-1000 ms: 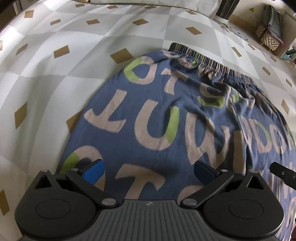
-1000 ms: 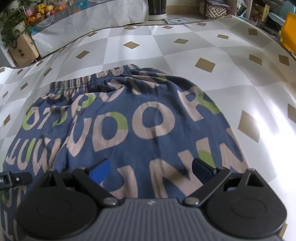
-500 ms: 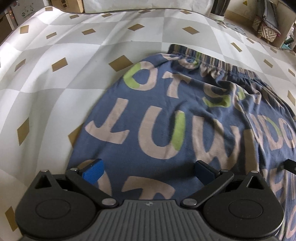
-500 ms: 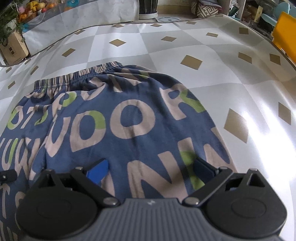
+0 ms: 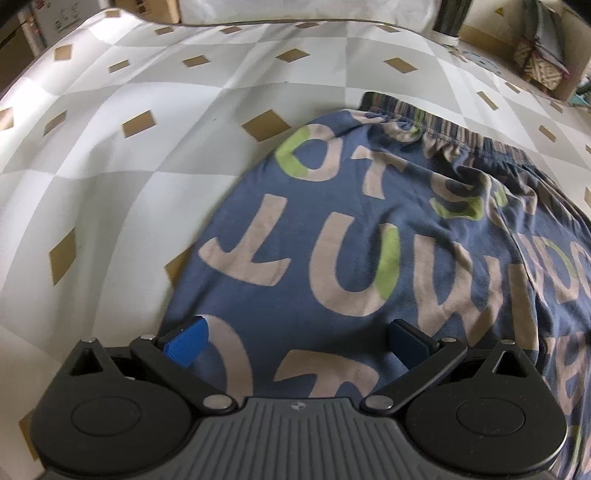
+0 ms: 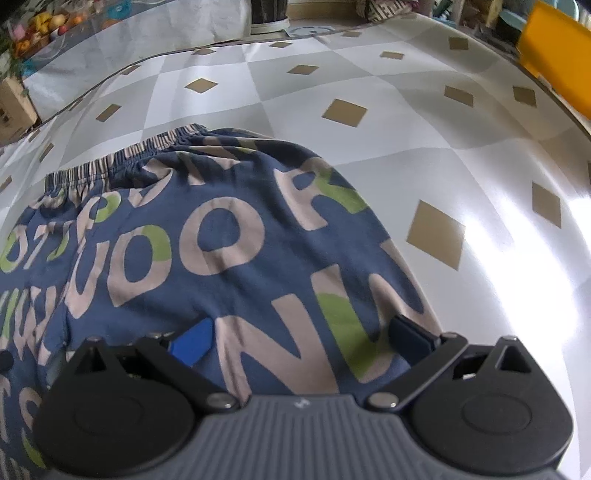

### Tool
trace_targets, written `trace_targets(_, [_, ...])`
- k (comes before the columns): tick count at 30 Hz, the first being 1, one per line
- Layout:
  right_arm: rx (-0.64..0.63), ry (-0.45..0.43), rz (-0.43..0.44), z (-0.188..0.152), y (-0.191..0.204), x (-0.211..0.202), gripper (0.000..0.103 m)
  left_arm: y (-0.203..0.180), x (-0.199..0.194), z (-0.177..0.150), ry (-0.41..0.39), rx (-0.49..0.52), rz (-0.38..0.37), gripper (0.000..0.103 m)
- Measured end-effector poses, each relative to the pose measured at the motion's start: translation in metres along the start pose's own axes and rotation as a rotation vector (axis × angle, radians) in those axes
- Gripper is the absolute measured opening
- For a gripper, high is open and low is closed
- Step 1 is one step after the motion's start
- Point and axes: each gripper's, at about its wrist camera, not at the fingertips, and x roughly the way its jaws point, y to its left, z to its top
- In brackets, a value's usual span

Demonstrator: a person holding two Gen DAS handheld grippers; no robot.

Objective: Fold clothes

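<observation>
Left wrist view: left gripper (image 5: pixel 297 341) fingers spread wide over blue lettered shorts (image 5: pixel 369 236), lying flat on checkered tablecloth (image 5: pixel 110 166), waistband (image 5: pixel 443 127) at 1 o'clock. Right gripper (image 6: pixel 301 339) likewise spread, shorts beneath.

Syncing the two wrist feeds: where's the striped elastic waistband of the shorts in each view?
Left wrist: striped waistband runs along the far edge of the blue lettered shorts, upper right of centre.
Right wrist: waistband sits upper left, again on the far edge.
Shared landmark: the dark bin beyond the checked table cover, top right in left view, top centre in right.
</observation>
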Motion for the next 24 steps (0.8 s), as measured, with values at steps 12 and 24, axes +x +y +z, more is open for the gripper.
trace_targets(12, [-0.077, 0.04, -0.009, -0.004, -0.019, -0.013, 0.099, -0.079, -0.047, -0.018, -0.094, 0.141, -0.141, 0.103])
trace_targets(24, [-0.059, 0.076, -0.06, -0.011, -0.05, -0.007, 0.1, -0.137, -0.027, -0.067, -0.083, 0.388, -0.079, 0.103])
